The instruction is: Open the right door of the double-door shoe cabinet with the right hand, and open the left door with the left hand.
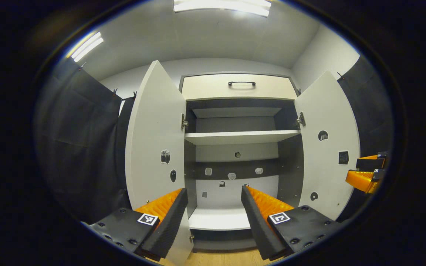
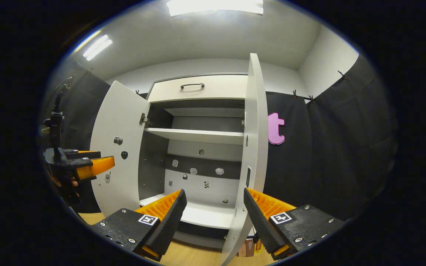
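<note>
Shoe cabinet (image 1: 240, 147) with both doors swung outward, seen from the two hand-held grippers. In the left gripper view the left door (image 1: 156, 140) stands wide open at the left of the opening and the right door (image 1: 327, 147) stands wide open at its right; between them lie a middle shelf (image 1: 240, 137), the bottom shelf (image 1: 218, 218) and the back panel. Above the opening sits a closed drawer (image 1: 239, 88) with a dark handle (image 1: 242, 83).

The left gripper (image 1: 215, 210) hangs in front of the open cabinet, near the lower edge of the left door, its fingers spread apart and holding nothing. Whether the nearer finger touches that door's edge cannot be told. The right gripper shows at the far right of this view, beyond the right door.

In the right gripper view the right door (image 2: 255, 147) appears nearly edge-on, its lower part passing between the spread fingers of the right gripper (image 2: 215, 212); the fingers are not closed on it, and contact cannot be judged. The left door (image 2: 118, 155) is open at the left, with the left gripper (image 2: 87, 167) and a hand (image 2: 63, 181) beside it. Wooden floor (image 2: 194, 255) lies below the cabinet.

Task status, as judged from this arrangement: both doors are already open, so the two required openings appear done. What may be left is only to draw the grippers clear of the doors.
</note>
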`<state>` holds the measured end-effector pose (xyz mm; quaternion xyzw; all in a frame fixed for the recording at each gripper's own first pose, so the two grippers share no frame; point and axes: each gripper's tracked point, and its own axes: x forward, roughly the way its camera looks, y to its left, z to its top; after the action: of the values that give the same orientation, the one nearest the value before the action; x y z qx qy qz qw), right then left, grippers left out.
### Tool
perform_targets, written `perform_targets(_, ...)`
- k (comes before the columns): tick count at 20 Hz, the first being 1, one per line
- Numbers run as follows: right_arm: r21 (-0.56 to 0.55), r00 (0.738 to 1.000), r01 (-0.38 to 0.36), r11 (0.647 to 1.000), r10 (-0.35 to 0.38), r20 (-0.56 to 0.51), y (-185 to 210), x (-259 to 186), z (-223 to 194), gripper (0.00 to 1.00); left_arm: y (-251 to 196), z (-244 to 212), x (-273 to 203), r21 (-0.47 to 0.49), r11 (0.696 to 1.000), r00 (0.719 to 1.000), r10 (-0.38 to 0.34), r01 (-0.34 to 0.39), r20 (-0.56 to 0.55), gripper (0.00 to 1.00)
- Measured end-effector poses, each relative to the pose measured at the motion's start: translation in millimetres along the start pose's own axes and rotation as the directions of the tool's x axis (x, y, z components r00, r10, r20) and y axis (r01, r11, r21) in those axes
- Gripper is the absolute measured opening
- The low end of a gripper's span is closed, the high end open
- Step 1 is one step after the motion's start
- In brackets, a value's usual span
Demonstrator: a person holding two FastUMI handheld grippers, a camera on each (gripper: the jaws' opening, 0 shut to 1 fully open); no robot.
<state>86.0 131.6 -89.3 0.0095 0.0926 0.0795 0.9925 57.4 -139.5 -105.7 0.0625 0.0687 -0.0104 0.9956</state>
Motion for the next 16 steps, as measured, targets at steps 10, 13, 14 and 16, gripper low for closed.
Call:
perform_targets(10, 0.022, 1.0, 0.006, 1.0, -0.006, -0.024, 8, 7, -13, 0.94, 14, 2, 15, -0.01, 1.0, 1.0, 0.009, -0.009, 0.026, 0.96)
perform_targets(13, 0.017, 1.0, -0.006, 1.0, 0.007, -0.027, 14, 6, -16, 0.94, 26, -1, 19, -0.029, 0.999, 0.999, 0.03, -0.03, 0.024, 0.96)
perform_targets(14, 0.007, 1.0, -0.003, 1.0, 0.003, -0.031, 14, 8, -17, 0.94, 29, -1, 20, -0.036, 0.999, 0.999, 0.035, -0.034, 0.024, 0.96)
perform_targets(16, -0.001, 0.999, 0.002, 1.0, -0.002, -0.043, 15, 9, -20, 0.94, 32, -2, 22, -0.041, 0.999, 0.999, 0.035, -0.034, 0.019, 0.95)
